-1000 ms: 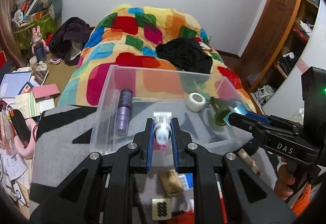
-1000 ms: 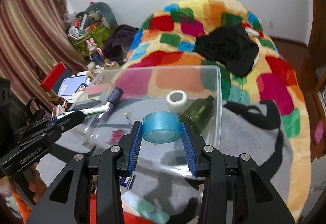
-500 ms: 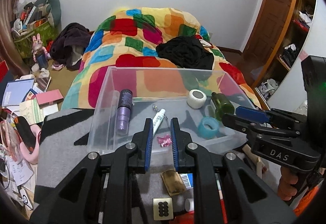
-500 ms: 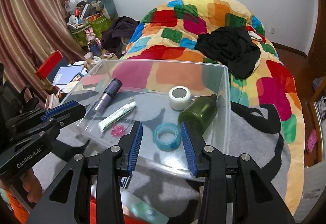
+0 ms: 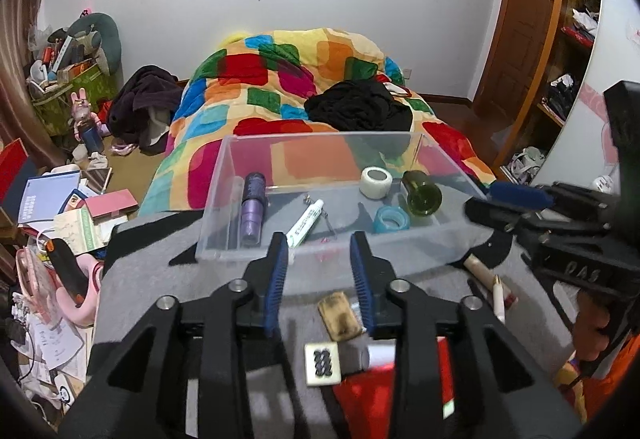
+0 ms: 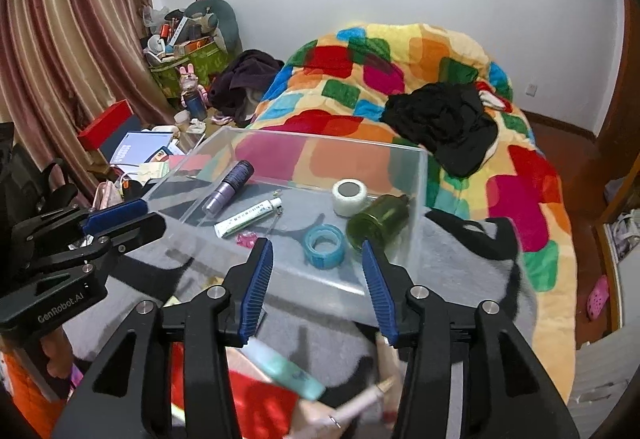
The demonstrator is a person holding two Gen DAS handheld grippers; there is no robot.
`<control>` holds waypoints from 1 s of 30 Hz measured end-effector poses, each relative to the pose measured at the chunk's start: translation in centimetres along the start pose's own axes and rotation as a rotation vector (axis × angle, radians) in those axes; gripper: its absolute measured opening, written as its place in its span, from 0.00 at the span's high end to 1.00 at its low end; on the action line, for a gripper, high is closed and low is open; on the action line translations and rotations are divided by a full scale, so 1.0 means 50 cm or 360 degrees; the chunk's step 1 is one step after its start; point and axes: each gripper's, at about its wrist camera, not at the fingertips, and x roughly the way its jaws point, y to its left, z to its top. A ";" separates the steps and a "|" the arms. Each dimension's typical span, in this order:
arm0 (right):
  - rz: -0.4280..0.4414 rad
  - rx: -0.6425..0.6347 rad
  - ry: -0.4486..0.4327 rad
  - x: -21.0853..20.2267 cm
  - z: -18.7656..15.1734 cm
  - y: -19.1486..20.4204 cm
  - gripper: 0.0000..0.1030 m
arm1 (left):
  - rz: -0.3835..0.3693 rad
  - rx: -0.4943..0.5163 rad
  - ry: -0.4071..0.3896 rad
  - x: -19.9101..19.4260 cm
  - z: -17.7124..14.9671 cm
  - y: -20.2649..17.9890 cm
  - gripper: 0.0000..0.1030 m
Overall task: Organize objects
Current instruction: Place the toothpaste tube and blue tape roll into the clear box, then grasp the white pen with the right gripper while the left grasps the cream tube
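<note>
A clear plastic bin (image 5: 224, 175) (image 6: 420, 175) stands on the grey blanket. Inside lie a purple bottle (image 5: 253, 207) (image 6: 229, 187), a white tube (image 5: 306, 222) (image 6: 248, 217), a blue tape roll (image 5: 392, 219) (image 6: 324, 245), a white tape roll (image 5: 376, 181) (image 6: 349, 195) and a green bottle (image 5: 422, 193) (image 6: 378, 221). My left gripper (image 5: 320, 271) is open and empty, just in front of the bin. My right gripper (image 6: 318, 279) is open and empty at the bin's near wall.
Loose items lie in front of the bin: a domino tile (image 5: 322, 363), a brown packet (image 5: 340, 315), a pen (image 5: 498, 297), a teal tube (image 6: 288, 371), something red (image 6: 256, 399). A colourful quilt (image 5: 300, 79) lies behind. Clutter covers the floor (image 5: 60, 207) at left.
Both grippers let go: the white tube and the blue tape roll now lie in the bin. Both grippers have opened and pulled back toward me.
</note>
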 end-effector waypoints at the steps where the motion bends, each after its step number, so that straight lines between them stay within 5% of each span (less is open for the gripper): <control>1: -0.0011 -0.0002 -0.0008 -0.007 -0.005 -0.002 0.57 | 0.0004 0.0004 0.0006 -0.004 -0.009 0.001 0.66; 11: -0.0098 0.0046 0.0019 -0.048 -0.083 -0.043 0.54 | -0.0007 0.0062 0.0088 -0.022 -0.096 -0.023 0.53; 16: -0.0013 0.0127 0.0097 -0.041 -0.134 -0.046 0.53 | -0.0055 0.0118 0.0139 -0.010 -0.132 -0.059 0.46; 30: 0.0008 0.0118 0.0248 -0.016 -0.231 -0.026 0.54 | -0.0253 0.0060 0.0203 0.003 -0.177 -0.071 0.50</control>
